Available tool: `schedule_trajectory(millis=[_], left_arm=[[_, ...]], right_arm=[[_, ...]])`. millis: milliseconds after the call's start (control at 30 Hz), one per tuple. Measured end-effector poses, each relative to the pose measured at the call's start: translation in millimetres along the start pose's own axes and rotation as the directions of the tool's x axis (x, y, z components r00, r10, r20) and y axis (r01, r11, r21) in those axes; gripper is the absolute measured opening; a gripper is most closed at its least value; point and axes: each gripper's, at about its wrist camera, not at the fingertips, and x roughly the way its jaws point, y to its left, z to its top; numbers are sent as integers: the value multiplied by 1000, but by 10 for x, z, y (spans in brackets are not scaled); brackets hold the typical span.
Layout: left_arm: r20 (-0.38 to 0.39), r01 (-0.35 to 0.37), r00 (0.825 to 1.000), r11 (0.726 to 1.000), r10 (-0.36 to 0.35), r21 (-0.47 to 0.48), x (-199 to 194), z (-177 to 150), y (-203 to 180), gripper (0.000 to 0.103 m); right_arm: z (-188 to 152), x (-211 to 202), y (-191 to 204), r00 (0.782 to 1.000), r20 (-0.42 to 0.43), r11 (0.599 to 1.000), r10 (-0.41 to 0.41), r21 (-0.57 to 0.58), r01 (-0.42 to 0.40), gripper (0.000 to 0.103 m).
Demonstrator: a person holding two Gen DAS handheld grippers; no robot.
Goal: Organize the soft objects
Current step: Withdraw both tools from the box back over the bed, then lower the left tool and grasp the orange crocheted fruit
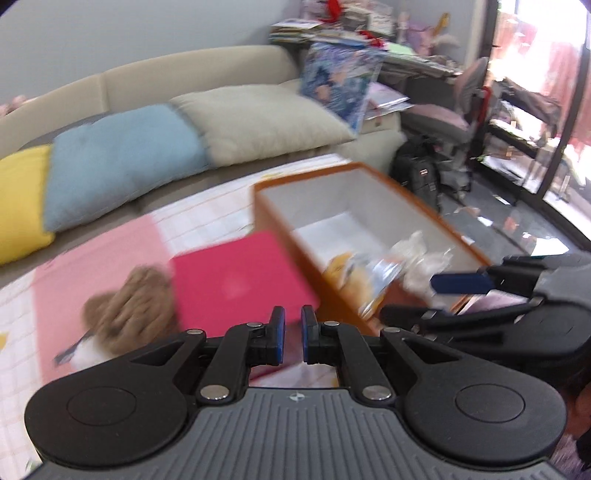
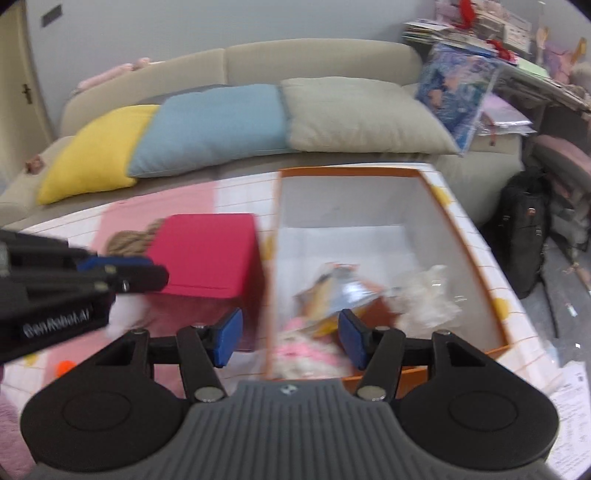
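Pink mat (image 2: 122,218) below, my left gripper (image 1: 292,334) nearly shut and empty, right gripper (image 2: 291,339) half open and empty, so I might bump the orange box (image 2: 476,251).

A beige sofa (image 2: 317,55) runs along the grey wall (image 2: 184,26). Three cushions lean in a row on it: yellow (image 2: 96,155), blue (image 2: 218,125), beige (image 2: 362,114), each touching the next. At the sofa's far end a blue patterned bag (image 2: 454,96) stands tilted. Behind it a desk (image 1: 413,61) is heaped with papers and books. A pink chair (image 1: 458,114) sits by the desk, a black backpack (image 2: 524,229) on the floor beside the sofa. Glass doors (image 1: 546,110) glare bright.
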Motion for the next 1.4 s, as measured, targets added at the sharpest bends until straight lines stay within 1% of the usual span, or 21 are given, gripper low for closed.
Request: schedule_trajectory(millis=[100, 233, 333, 433, 533, 567, 600, 633, 733, 767, 800, 867, 933, 967, 1033, 1100, 1167, 1233, 1300, 1333, 1400], left_arm=[[-27, -42, 999, 997, 41, -60, -90, -202, 215, 8], [-89, -95, 993, 985, 82, -144, -126, -480, 461, 8], [-148, -139, 983, 971, 111, -195, -136, -671, 618, 8], [-213, -205, 965, 944, 151, -260, -180, -861, 806, 13], [-252, -265, 949, 909, 187, -323, -237, -998, 1001, 22], [-260, -277, 946, 900, 194, -336, -260, -1044, 1063, 27], [-273, -287, 941, 895, 198, -342, -274, -1081, 1117, 34], [-284, -297, 937, 889, 202, -348, -287, -1116, 1167, 36], [-308, -321, 928, 870, 210, -373, -345, -1256, 1286, 48], [-315, -325, 926, 865, 209, -383, -342, -1300, 1325, 55], [-318, -330, 925, 858, 210, -393, -335, -1346, 1352, 57], [-324, -332, 924, 848, 205, -412, -276, -1392, 1387, 57], [-311, -323, 929, 848, 201, -419, -214, -1402, 1403, 58], [-303, -316, 932, 851, 197, -419, -174, -1397, 1407, 61], [-300, -307, 935, 853, 188, -423, -89, -1400, 1409, 61], [-308, -316, 931, 851, 194, -419, -7, -1405, 1420, 60], [-313, -323, 928, 857, 204, -401, 55, -1414, 1428, 60], [-321, -326, 925, 861, 204, -390, 104, -1438, 1433, 57], [-333, -333, 920, 860, 207, -387, 140, -1463, 1441, 55], [-332, -329, 921, 860, 202, -390, 151, -1474, 1450, 54], [-327, -318, 925, 862, 192, -395, 163, -1481, 1458, 50]], right_arm=[[-58, 9, 209, 999, 15, 998, 29, -48, -29, 57], [-126, 97, 412, 996, -11, 994, 87, -72, -87, 57], [-194, 202, 587, 992, -46, 988, 114, -104, -118, 57], [-269, 318, 732, 989, -81, 980, 120, -147, -131, 57], [-329, 431, 832, 986, -120, 975, 120, -175, -140, 57], [-343, 469, 857, 984, -131, 973, 117, -183, -140, 57], [-356, 505, 883, 983, -142, 972, 115, -190, -141, 57], [-358, 544, 899, 982, -153, 970, 112, -197, -142, 57], [-400, 612, 978, 979, -176, 966, 106, -217, -144, 57], [-410, 630, 1000, 978, -182, 964, 103, -224, -144, 57], [-417, 647, 1021, 977, -188, 962, 102, -230, -144, 57], [-435, 672, 1063, 974, -201, 959, 100, -242, -149, 57], [-441, 691, 1097, 972, -211, 954, 102, -255, -155, 57], [-443, 701, 1120, 971, -215, 952, 102, -261, -158, 57], [-444, 718, 1146, 970, -220, 950, 104, -266, -162, 57], [-440, 733, 1167, 968, -225, 950, 106, -265, -166, 57], [-432, 749, 1187, 968, -228, 949, 108, -266, -168, 57], [-420, 750, 1209, 968, -226, 946, 111, -273, -172, 57], [-415, 733, 1224, 968, -220, 942, 119, -283, -180, 57], [-416, 732, 1231, 968, -219, 941, 122, -285, -184, 57], [-421, 744, 1251, 967, -225, 939, 124, -288, -187, 57]])
